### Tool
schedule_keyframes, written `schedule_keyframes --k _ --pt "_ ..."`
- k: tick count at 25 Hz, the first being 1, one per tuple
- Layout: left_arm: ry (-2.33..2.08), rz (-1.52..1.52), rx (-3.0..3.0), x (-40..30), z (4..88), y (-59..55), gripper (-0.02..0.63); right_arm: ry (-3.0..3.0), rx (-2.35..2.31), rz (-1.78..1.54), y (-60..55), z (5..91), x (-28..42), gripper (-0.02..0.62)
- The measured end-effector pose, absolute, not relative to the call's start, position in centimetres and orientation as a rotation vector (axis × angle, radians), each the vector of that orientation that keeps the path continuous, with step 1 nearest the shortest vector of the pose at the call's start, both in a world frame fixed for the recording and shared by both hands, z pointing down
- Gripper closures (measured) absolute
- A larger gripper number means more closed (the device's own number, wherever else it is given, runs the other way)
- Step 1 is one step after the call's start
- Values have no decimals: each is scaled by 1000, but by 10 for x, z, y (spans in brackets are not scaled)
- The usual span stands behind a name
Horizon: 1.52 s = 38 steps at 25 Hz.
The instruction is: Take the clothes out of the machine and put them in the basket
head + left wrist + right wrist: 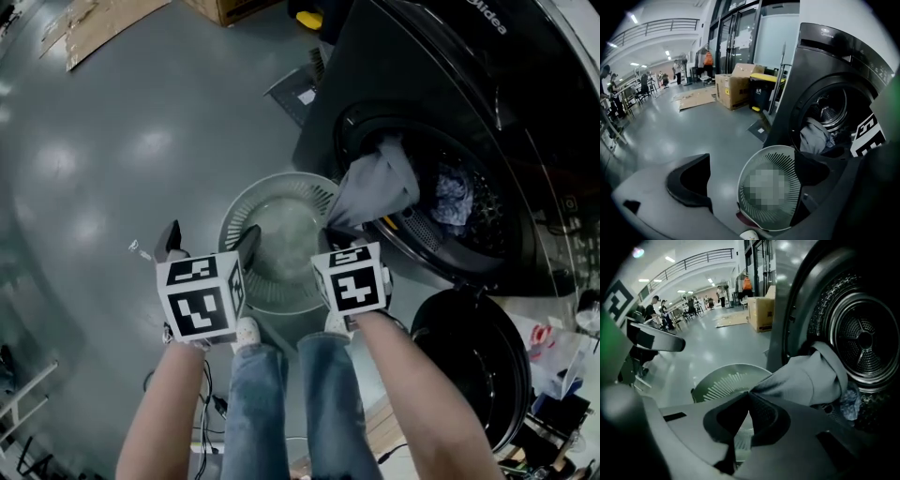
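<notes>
A grey garment (pixel 378 184) hangs out of the dark washing machine's (pixel 441 84) round opening and stretches down toward the basket. My right gripper (pixel 339 236) is shut on its lower corner, just over the basket's right rim; in the right gripper view the closed jaws (pixel 749 397) pinch the grey garment (pixel 806 378). A blue patterned cloth (pixel 453 197) lies deeper in the drum. The round white slatted basket (pixel 246 211) stands on the floor in front of the machine. My left gripper (pixel 210 242) hovers open over the basket's left rim, holding nothing; the basket (pixel 757 161) shows between its jaws.
The machine's round door (pixel 469 361) hangs open at the lower right, close to my right arm. The person's legs (pixel 281 403) stand right behind the basket. Cardboard boxes (pixel 733 84) and a yellow-lidded bin (pixel 761 91) sit further off on the grey floor; a small mat (pixel 298 92) lies by the machine.
</notes>
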<state>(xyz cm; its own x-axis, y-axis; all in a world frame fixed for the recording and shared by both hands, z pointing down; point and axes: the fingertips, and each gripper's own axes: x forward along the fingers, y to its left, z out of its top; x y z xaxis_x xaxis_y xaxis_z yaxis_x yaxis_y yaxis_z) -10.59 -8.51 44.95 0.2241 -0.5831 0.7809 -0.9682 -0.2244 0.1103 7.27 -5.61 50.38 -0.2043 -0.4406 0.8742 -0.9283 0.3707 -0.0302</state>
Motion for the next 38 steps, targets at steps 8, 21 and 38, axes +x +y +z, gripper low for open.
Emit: schedule_keyframes --k 8,21,38 --pt "-1446 824 1861 -140 453 -77 41 -1908 1145 998 -25 508 -8 587" --pt "-1491 799 1784 -173 463 -71 42 -2019 854 1258 30 519 -90 586" --pt "-1454 829 1790 -143 479 -62 43 -1845 1190 985 -6 553 19 144"
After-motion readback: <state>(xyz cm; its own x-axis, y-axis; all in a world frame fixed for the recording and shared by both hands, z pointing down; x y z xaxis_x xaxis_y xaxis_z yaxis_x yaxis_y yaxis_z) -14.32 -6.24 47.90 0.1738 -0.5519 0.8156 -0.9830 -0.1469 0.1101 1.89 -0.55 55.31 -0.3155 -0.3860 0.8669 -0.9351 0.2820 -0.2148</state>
